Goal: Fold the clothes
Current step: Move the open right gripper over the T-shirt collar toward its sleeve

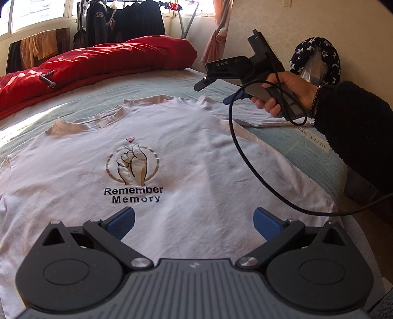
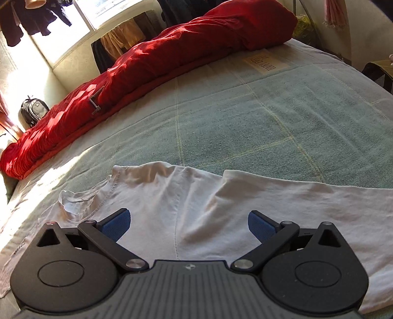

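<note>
A white T-shirt (image 1: 196, 152) with a "Remember Memory" print lies flat, front up, on the bed. My left gripper (image 1: 194, 222) is open and empty, hovering above the shirt's lower chest. My right gripper (image 1: 216, 90) shows in the left wrist view, held in a hand above the shirt's right shoulder and sleeve. In the right wrist view the right gripper (image 2: 189, 224) is open and empty above the shoulder seam and sleeve of the shirt (image 2: 196, 196).
The bed has a pale green blanket (image 2: 245, 117). A red duvet (image 1: 98, 61) with a metal clamp on it lies bunched along the far side. Clothes hang on a rack (image 1: 122, 22) by the window. A wall runs along the right.
</note>
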Motion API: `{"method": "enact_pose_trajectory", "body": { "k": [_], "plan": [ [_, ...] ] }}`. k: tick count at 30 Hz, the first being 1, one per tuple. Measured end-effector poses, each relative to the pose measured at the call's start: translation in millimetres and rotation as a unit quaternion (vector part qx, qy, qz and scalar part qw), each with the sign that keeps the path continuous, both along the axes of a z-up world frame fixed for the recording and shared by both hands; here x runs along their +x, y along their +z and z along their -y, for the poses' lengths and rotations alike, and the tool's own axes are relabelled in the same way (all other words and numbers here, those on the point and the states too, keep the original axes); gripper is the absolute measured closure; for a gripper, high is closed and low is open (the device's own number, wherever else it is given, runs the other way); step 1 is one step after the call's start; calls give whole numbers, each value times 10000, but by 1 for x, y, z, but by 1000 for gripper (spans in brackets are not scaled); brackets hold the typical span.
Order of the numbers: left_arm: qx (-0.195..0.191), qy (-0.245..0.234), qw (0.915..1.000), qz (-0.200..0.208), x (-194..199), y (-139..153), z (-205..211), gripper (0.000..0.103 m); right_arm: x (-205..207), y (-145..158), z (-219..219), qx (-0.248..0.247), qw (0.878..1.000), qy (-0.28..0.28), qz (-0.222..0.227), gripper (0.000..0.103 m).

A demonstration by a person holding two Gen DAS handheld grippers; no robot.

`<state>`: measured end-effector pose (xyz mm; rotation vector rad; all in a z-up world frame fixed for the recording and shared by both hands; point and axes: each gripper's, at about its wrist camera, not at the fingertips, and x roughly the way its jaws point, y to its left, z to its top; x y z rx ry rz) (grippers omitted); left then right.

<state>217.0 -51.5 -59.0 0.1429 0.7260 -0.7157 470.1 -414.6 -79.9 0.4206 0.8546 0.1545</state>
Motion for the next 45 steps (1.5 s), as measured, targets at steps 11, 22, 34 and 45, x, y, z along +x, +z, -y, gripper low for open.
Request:
{"method": "enact_pose_trajectory", "body": {
  "k": [11, 22, 34, 45],
  "plan": [
    [-35, 99, 9999, -63, 5, -5, -4, 1, 41, -29, -33, -750, 9969, 213, -133, 0],
    [-65, 82, 9999, -47, 4, -4, -9, 1, 26, -8, -38, -940, 9952, 54, -281, 0],
    [-129, 172, 9997, -113, 8, -7, -14, 1, 50, -4, -56, -1193, 9928, -80, 51, 0],
    [-223, 207, 9994, -137, 12, -4, -18, 1, 92, -26, -111, -1155, 9919, 526, 86, 0]
  ]
}}
